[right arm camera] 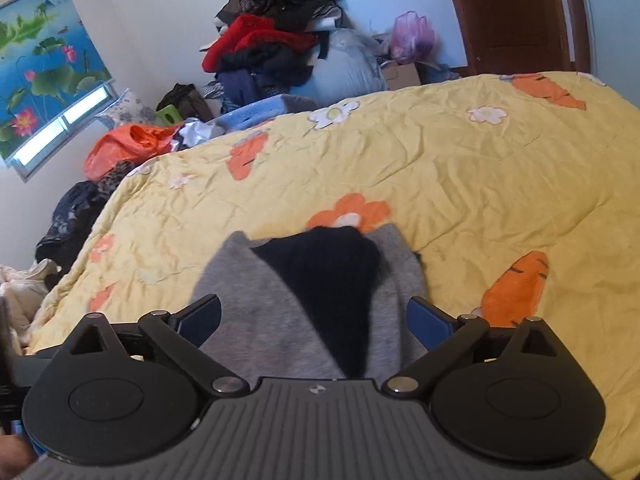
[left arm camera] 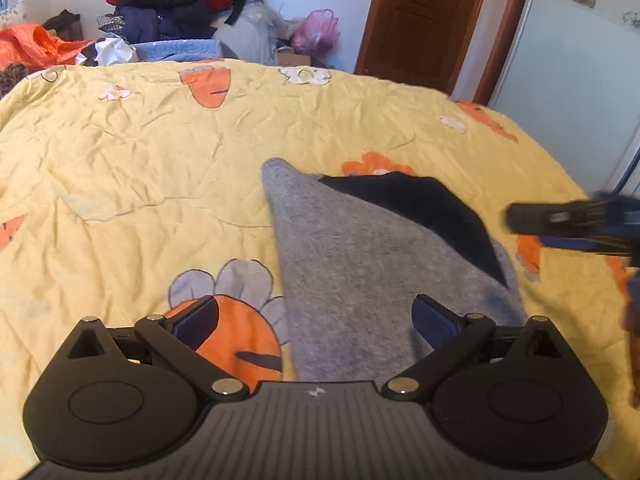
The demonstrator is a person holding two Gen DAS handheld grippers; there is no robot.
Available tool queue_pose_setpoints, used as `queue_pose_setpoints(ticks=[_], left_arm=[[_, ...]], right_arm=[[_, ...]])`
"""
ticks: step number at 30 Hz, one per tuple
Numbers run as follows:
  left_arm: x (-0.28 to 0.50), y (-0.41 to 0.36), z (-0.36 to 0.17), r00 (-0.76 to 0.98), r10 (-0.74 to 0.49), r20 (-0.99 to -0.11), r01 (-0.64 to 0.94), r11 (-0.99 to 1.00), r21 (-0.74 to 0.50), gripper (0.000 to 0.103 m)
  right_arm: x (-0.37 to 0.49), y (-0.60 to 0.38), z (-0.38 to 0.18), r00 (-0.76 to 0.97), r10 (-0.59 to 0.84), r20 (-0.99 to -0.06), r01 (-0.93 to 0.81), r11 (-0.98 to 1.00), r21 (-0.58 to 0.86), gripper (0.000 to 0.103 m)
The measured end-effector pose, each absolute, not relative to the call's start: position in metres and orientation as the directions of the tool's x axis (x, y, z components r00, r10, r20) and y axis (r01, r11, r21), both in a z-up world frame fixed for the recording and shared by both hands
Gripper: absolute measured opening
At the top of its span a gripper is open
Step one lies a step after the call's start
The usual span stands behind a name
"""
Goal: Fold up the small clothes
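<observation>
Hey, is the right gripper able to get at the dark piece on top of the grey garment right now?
Probably yes. The right gripper is open, with the dark piece lying between and ahead of its fingers on the grey garment. Nothing covers it.

Clothes heap beyond yellow quilt
</observation>
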State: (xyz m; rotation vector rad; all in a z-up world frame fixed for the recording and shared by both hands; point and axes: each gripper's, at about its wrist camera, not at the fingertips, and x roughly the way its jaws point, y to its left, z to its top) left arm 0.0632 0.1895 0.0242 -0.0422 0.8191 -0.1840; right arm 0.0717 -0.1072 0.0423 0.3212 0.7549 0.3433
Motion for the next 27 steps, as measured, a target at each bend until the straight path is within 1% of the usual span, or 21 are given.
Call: queue_pose_setpoints(ticks=[2, 4, 6, 10, 12, 18, 23, 27], left_arm=[[0.079, 0.188, 0.018, 0.645, -0.124, -0.754, 0.113, 0.991, -0.066, 0.103], [0.082, 0.189, 0.017, 0.637, -0.112, -0.763, 0.099, 0.993, -0.064, 0.103], [0.079, 0.190, 0.021, 0.641, -0.097, -0.761, 0.083, 0.995, -0.056, 0.103], [0.070, 0.193, 0.028, 0.646, -0.069, -0.760, 0.064, 0.997, -0.036, 0.103], [0.067, 0.195, 0.031, 0.651, -0.074, -0.755, 0.059, 0.997, -0.047, 0.103], [0.068, 0.195, 0.034, 0.670, -0.066, -0.739, 0.042, 0.998, -0.051, 0.103], [0.073, 0.191, 0.030, 0.666, -0.055, -0.744, 0.042, 0.998, -0.036, 0.103], [0.074, 0.187, 0.028, 0.664, -0.058, -0.746, 0.051, 0.998, -0.032, 0.103]], right_arm=[[0.076, -0.101, 0.038, 0.632, 0.423, -0.649, -0.191, 0.897, 0.399, 0.102], [0.082, -0.094, 0.029, 0.584, 0.380, -0.717, -0.186, 0.923, 0.338, 0.102], [0.083, -0.091, 0.019, 0.556, 0.339, -0.759, -0.169, 0.940, 0.297, 0.102], [0.077, -0.089, 0.022, 0.556, 0.365, -0.747, -0.186, 0.930, 0.316, 0.102], [0.077, -0.086, 0.025, 0.568, 0.362, -0.739, -0.187, 0.931, 0.312, 0.102], [0.076, -0.083, 0.025, 0.601, 0.322, -0.731, -0.195, 0.947, 0.256, 0.102], [0.077, -0.099, 0.017, 0.598, 0.326, -0.733, -0.149, 0.943, 0.298, 0.101], [0.070, -0.103, 0.017, 0.607, 0.330, -0.723, -0.144, 0.940, 0.308, 0.101]])
